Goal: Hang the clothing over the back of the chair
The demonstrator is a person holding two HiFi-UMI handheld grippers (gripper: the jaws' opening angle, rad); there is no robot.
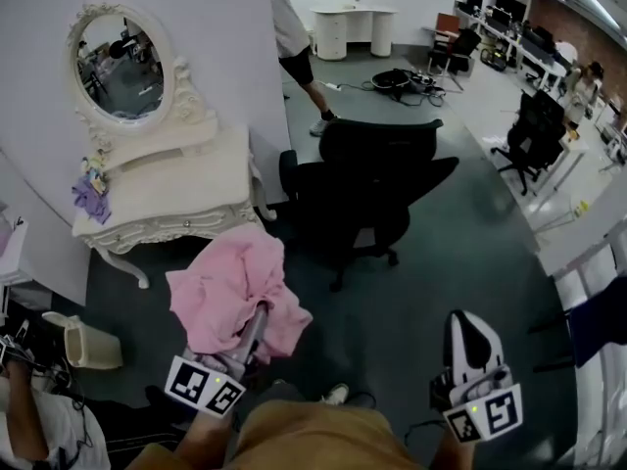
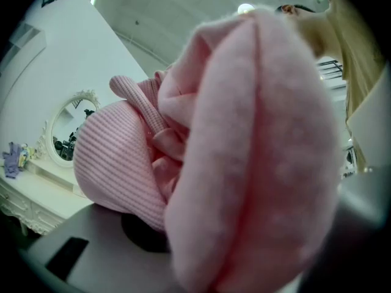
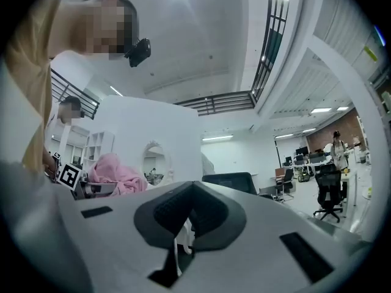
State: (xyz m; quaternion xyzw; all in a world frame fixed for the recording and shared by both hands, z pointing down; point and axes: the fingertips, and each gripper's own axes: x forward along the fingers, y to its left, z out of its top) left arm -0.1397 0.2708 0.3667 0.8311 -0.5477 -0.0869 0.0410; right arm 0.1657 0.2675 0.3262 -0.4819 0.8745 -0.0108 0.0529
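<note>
The left tongs grip the bunched pink clothing well short of the chair, its back bare, while the right tongs are together, empty.

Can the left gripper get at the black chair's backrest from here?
Probably, with a step closer: only bare floor lies between the left gripper, shut on the pink garment, and the black chair, whose backrest is uncovered.
</note>
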